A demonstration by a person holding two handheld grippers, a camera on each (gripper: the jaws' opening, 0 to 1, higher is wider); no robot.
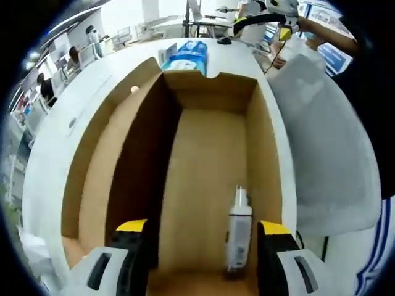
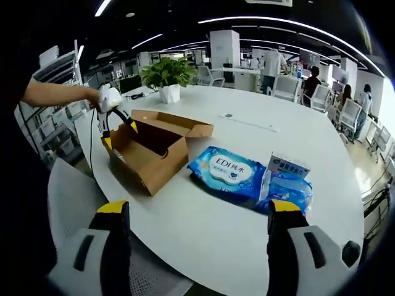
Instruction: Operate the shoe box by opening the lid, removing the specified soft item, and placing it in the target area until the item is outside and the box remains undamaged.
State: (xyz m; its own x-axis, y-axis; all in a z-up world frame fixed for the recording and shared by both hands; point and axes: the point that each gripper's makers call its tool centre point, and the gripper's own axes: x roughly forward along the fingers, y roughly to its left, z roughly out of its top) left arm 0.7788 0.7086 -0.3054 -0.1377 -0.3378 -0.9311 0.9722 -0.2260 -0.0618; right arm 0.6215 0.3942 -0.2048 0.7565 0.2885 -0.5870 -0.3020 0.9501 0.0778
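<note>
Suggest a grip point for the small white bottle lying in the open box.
Grip the bottle across its round body, coming straight down through the open top of the box. It lies flat lengthwise near the right wall, so the left gripper, already open above it, should straddle its width.

Both tongs gape empty: left tongs (image 1: pixel 202 246) apparently lowest, right tongs (image 2: pixel 200 234) hovering.

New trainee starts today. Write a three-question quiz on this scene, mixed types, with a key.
1. True or false: the box is open.
2. What lies inside the box? A) a small white bottle B) a shoe C) a plant
3. Fill in: the blue wipes pack lies on the ____, outside the box.

Key: 1 true; 2 A; 3 table. Left gripper and right gripper are both open.
</note>
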